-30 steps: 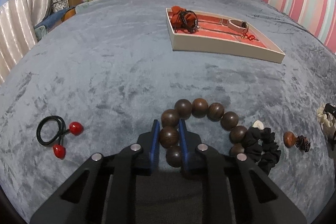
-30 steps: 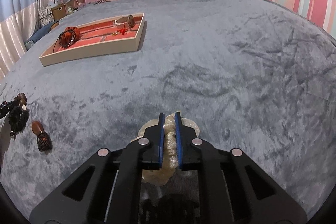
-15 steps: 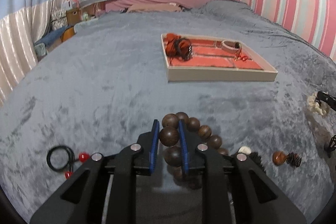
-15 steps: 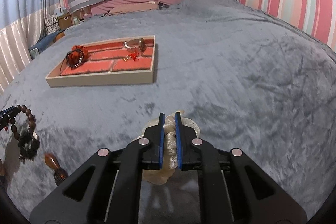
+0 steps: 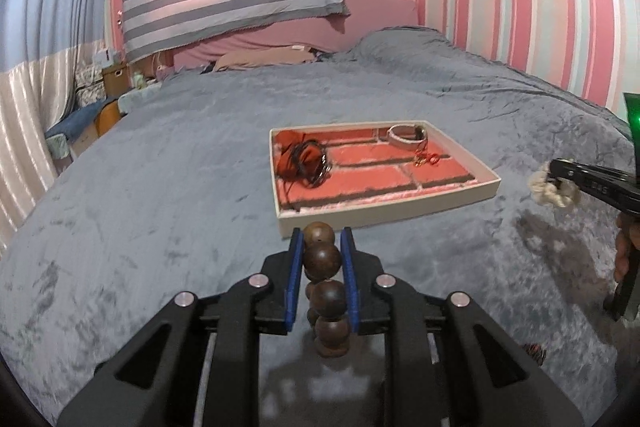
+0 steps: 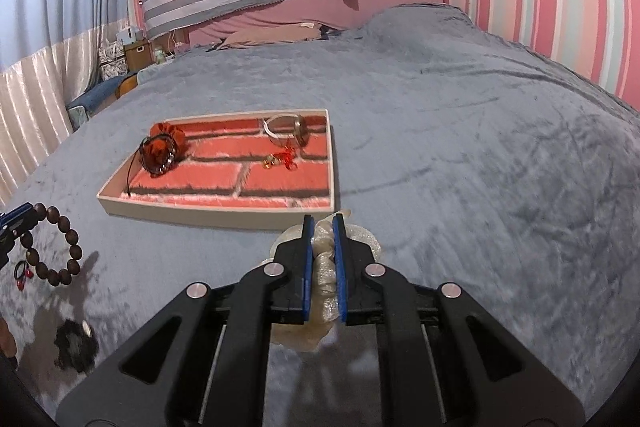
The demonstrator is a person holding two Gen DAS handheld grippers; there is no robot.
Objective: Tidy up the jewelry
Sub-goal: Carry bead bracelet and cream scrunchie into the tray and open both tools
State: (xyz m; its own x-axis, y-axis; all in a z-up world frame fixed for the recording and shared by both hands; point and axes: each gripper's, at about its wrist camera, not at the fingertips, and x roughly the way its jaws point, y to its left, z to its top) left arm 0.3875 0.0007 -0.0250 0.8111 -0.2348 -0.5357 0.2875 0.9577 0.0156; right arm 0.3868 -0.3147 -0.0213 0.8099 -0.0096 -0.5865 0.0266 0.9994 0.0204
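Observation:
My left gripper (image 5: 320, 241) is shut on a brown wooden bead bracelet (image 5: 322, 259), which hangs from the fingers above the grey bedspread, just short of the tray. The bracelet also shows in the right wrist view (image 6: 60, 247). My right gripper (image 6: 321, 223) is shut on a cream scrunchie (image 6: 324, 267), held in the air near the tray's front edge; it shows in the left wrist view (image 5: 554, 187) too. The beige tray (image 5: 384, 215) with a red brick-pattern lining holds an orange scrunchie with black cord (image 5: 300, 159), a pale bangle (image 5: 406, 135) and small red-gold pieces (image 5: 428, 159).
On the bedspread at the left of the right wrist view lie a black scrunchie (image 6: 76, 347) and a black hair tie with red balls (image 6: 22, 273). Pink pillows (image 6: 280, 31) and a striped wall close the far side. Boxes (image 5: 114, 77) stand beside the bed at far left.
Both grippers have risen off the bedspread with their items and moved toward the tray. The bead bracelet now hangs free from the left gripper instead of lying on the bed.

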